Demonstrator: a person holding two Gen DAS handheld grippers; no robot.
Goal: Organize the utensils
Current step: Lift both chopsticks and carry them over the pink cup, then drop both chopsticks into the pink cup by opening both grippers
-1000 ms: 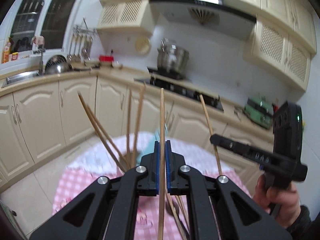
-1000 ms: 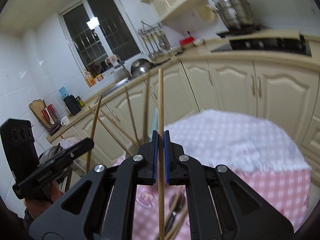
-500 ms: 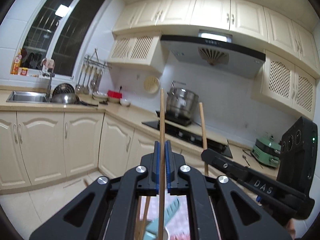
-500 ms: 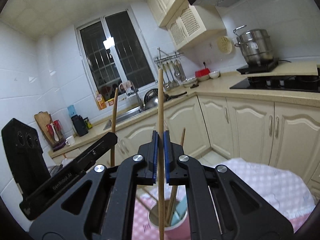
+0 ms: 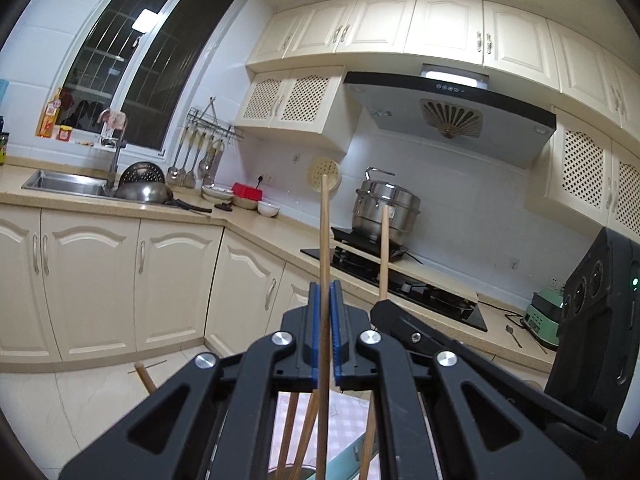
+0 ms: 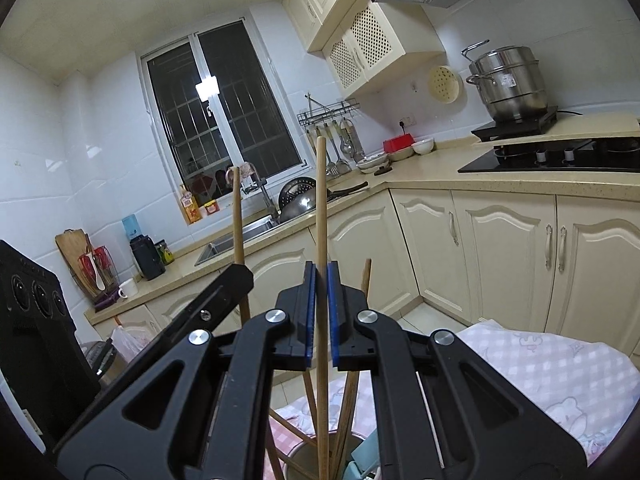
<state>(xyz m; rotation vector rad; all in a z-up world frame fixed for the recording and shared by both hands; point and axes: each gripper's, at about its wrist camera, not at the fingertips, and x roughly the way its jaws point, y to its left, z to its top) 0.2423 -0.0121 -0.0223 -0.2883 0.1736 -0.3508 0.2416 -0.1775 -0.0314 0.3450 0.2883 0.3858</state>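
Observation:
My left gripper (image 5: 325,292) is shut on a wooden chopstick (image 5: 324,232) that stands upright between its blue pads. My right gripper (image 6: 321,276) is shut on another wooden chopstick (image 6: 321,200), also upright; its jaws stand a little wider around the stick. Each gripper shows in the other's view, the right one (image 5: 396,316) with its chopstick (image 5: 383,252), the left one (image 6: 224,296) with its chopstick (image 6: 238,220). Below both grippers a round utensil holder (image 6: 304,456) on a pink checked tablecloth (image 6: 560,364) holds several chopsticks and a light blue utensil (image 6: 362,460).
Cream kitchen cabinets (image 5: 100,280) run along the far side with a sink (image 5: 64,182), hanging ladles (image 5: 196,156), a black hob (image 5: 404,280) with a steel pot (image 5: 386,208), and a range hood (image 5: 448,112). A green appliance (image 5: 542,320) stands at the right.
Both grippers have tilted up and sunk closer to the holder with their chopsticks; the tablecloth has dropped out of most of the view. The right jaws have parted slightly.

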